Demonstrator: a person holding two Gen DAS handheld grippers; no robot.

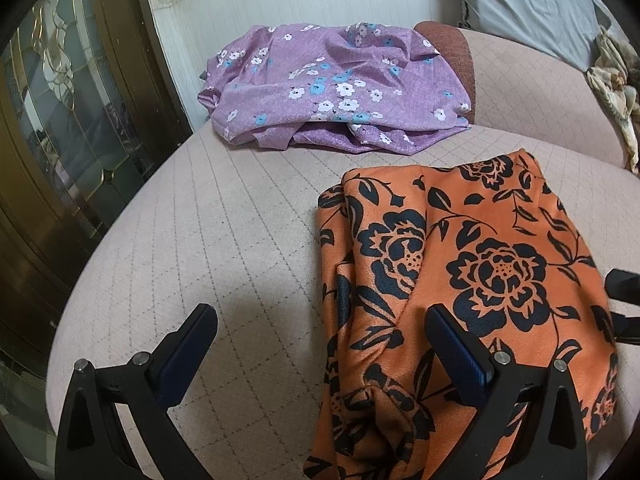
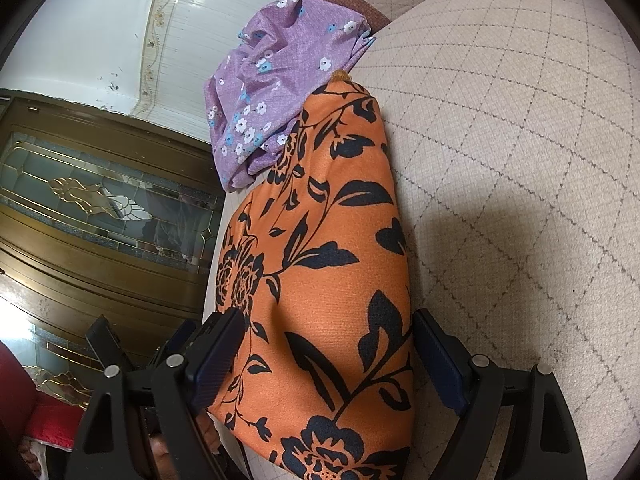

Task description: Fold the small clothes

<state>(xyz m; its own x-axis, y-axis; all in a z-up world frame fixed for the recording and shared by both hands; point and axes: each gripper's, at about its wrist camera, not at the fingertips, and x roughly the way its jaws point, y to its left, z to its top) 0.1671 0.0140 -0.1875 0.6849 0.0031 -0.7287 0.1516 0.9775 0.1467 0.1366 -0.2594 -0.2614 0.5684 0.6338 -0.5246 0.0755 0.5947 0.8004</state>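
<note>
Orange floral cloth (image 1: pixel 472 280) shows no readable label; left tongs (image 1: pixel 320 320) and right tongs (image 2: pixel 328 328) stand spread.

Your right gripper (image 2: pixel 328 344) stands with its dark blue padded fingers (image 2: pixel 218 354) spread wide on either side of the folded orange cloth with black flowers and leaves (image 2: pixel 332 264); whether the pads press the cloth you cannot tell. The cloth lies on a beige quilted cushion with a diamond stitch pattern (image 2: pixel 520 160). Beyond it sits a crumpled purple cloth with small white and blue flowers (image 2: pixel 276 80), touching the orange one's far end. To your left stands a brown cabinet with leaded glass (image 2: pixel 100 208).
</note>
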